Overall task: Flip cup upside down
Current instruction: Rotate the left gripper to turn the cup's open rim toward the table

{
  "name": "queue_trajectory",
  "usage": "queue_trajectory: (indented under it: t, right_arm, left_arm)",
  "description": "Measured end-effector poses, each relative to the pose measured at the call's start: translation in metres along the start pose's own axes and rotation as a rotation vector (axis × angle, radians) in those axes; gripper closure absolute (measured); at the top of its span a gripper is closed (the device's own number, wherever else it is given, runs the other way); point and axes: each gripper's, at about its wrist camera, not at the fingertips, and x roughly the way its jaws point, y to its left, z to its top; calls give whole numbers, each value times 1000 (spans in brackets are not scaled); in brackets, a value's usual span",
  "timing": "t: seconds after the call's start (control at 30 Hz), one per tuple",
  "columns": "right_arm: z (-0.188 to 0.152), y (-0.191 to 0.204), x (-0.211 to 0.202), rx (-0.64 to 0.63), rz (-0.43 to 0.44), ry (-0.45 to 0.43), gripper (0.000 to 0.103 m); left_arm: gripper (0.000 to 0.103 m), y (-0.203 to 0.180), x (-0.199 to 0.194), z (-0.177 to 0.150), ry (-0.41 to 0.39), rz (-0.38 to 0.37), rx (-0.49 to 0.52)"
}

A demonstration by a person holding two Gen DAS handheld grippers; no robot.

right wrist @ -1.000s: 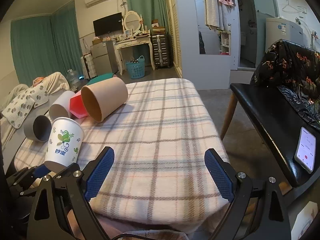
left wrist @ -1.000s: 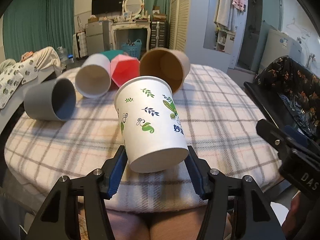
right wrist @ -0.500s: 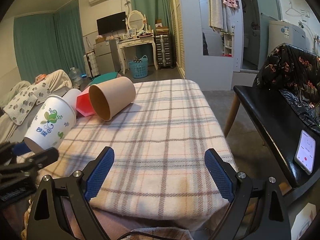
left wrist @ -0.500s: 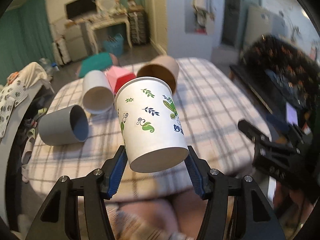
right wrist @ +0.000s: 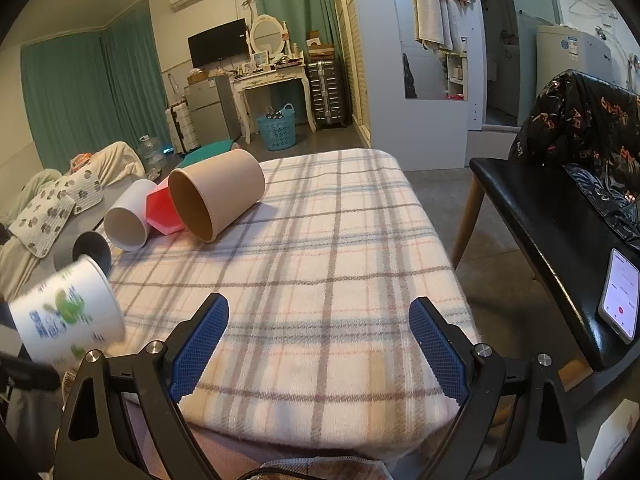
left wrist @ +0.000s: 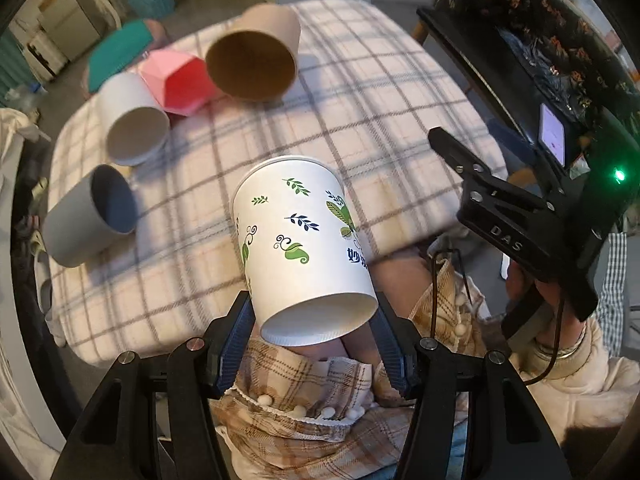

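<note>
My left gripper (left wrist: pixel 316 332) is shut on a white paper cup with green leaf prints (left wrist: pixel 304 248), gripping it near its rim, with its base pointing away over the table's near edge. The cup also shows, blurred and lifted, at the left of the right wrist view (right wrist: pixel 66 316). My right gripper (right wrist: pixel 318 344) is open and empty above the near edge of the plaid-covered table (right wrist: pixel 320 248); its body shows in the left wrist view (left wrist: pixel 508 216).
Lying on their sides at the table's far left are a brown cup (left wrist: pixel 254 60), a pink faceted cup (left wrist: pixel 178 84), a white cup (left wrist: pixel 134 120) and a grey cup (left wrist: pixel 90 216). A black bench (right wrist: pixel 552 216) with a phone (right wrist: pixel 620 300) stands on the right.
My left gripper has lifted and tilted with the paper cup, so the view now looks down on the table and my lap. The right gripper has barely moved.
</note>
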Motion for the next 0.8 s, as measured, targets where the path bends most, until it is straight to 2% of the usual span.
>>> queue_trajectory:
  t: [0.1, 0.23, 0.37, 0.5, 0.6, 0.8]
  right_arm:
    - [3, -5, 4, 13, -12, 2, 11]
    - [6, -12, 11, 27, -28, 14, 11]
    - [8, -16, 18, 33, -42, 24, 11]
    - [10, -19, 25, 49, -48, 31, 11]
    - [11, -17, 27, 45, -46, 34, 11]
    - [11, -15, 27, 36, -45, 37, 11]
  left_arm:
    - [43, 0, 5, 17, 22, 14, 30]
    - [43, 11, 18, 39, 65, -21, 17]
    - [43, 18, 22, 52, 84, -16, 35]
    - [43, 20, 18, 66, 56, 4, 56]
    - [43, 24, 18, 77, 11, 51, 62]
    - [43, 37, 37, 82, -41, 64, 21]
